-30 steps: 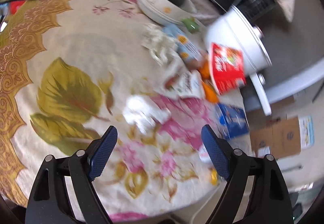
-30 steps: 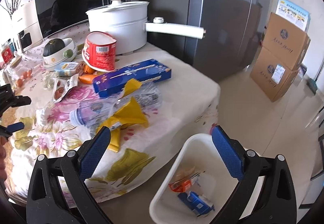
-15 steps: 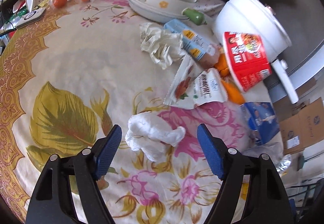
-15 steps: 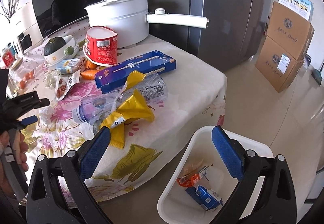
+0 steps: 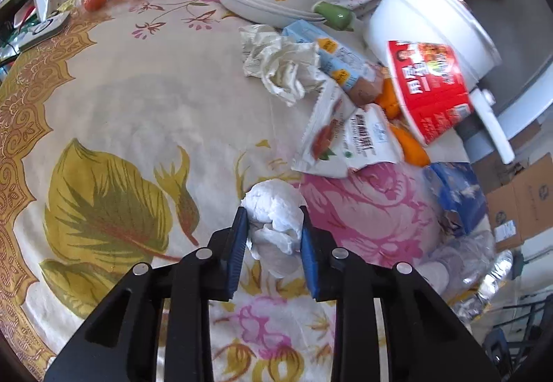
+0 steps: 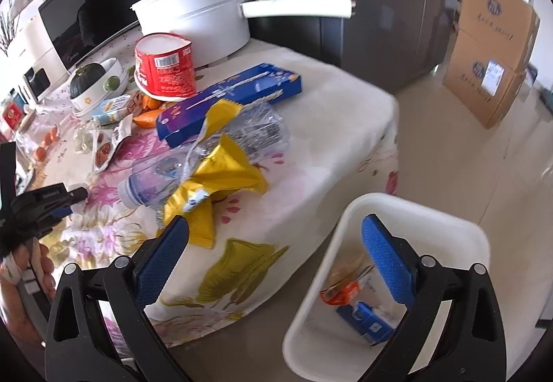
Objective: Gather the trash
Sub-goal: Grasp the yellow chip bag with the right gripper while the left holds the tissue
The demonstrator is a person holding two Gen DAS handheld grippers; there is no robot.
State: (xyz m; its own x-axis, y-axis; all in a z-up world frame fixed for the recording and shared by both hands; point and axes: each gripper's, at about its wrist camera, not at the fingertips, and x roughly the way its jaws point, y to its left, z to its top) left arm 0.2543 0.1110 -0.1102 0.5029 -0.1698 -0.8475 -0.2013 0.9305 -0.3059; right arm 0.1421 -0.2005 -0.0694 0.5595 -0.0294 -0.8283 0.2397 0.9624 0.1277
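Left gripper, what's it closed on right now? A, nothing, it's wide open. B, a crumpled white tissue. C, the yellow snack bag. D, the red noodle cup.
B: in the left wrist view the left gripper has both blue pads pressed against the crumpled white tissue on the floral tablecloth, while the red noodle cup lies untouched farther back.

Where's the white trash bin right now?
In the right wrist view, the white bin sits on the floor at lower right, beside the table's corner, directly beneath the open right gripper.
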